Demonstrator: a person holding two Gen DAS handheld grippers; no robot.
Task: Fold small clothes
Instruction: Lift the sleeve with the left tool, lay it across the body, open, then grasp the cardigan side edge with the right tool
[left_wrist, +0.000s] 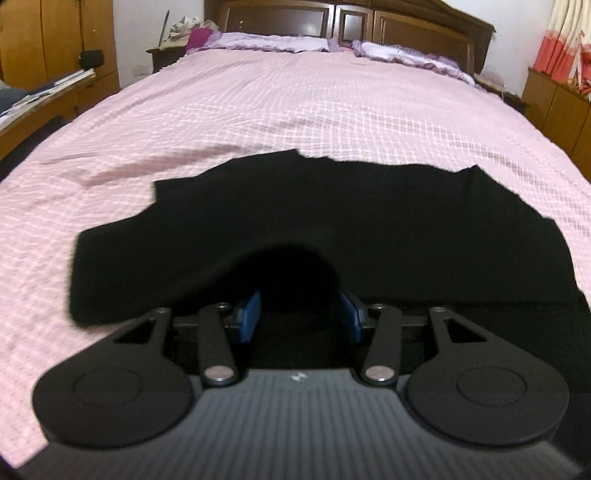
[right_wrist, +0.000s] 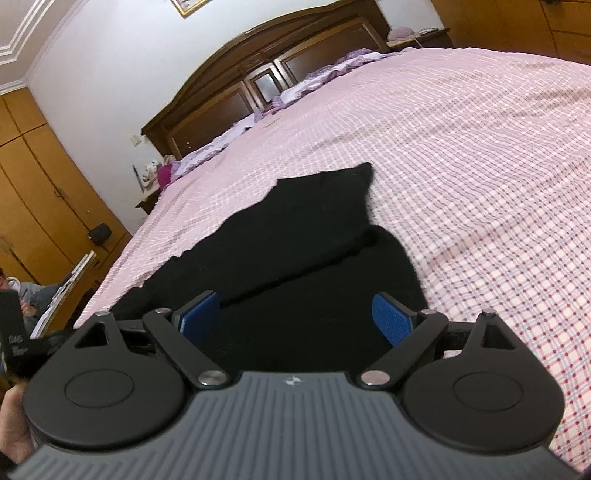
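Black garment (left_wrist: 332, 229) spread flat on pink checked bedspread (left_wrist: 258, 110), near foot of bed. Left claw (left_wrist: 301, 314) released, blue pads (left_wrist: 251, 314) spread wide; near hem draped over fingertips, tenting into a dark arch, possibly resting on them rather than pinched. Right claw (right_wrist: 295, 317) released too, pads (right_wrist: 391, 317) apart, low over garment's right portion beside a fold line. Purple pillows (left_wrist: 277, 40) against dark wooden headboard (left_wrist: 406, 26).
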